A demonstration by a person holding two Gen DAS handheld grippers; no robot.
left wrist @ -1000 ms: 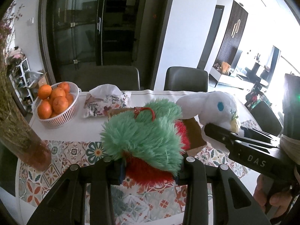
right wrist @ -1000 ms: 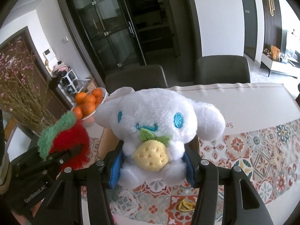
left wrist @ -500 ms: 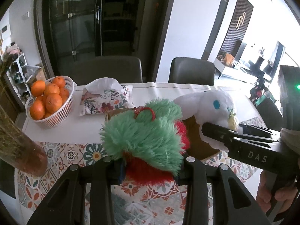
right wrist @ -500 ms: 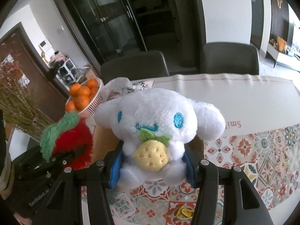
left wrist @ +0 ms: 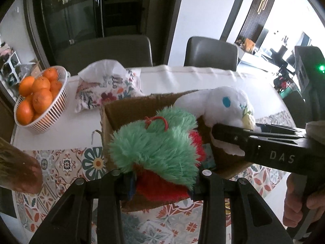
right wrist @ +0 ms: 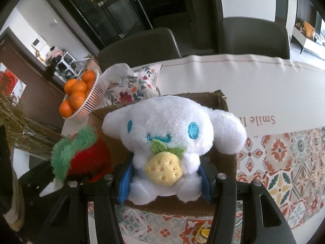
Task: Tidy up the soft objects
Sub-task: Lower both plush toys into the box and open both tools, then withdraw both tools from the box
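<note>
The fuzzy strawberry toy covered most of the inside of the cardboard box, so the box floor could not be made out. The right claw hid the lower body of the white plush dog in the left wrist view. In the right wrist view the dog blocked the box interior, and the printed words on the counter ran behind its ear. A small yellow item near the bottom edge was too unclear to identify.
</note>
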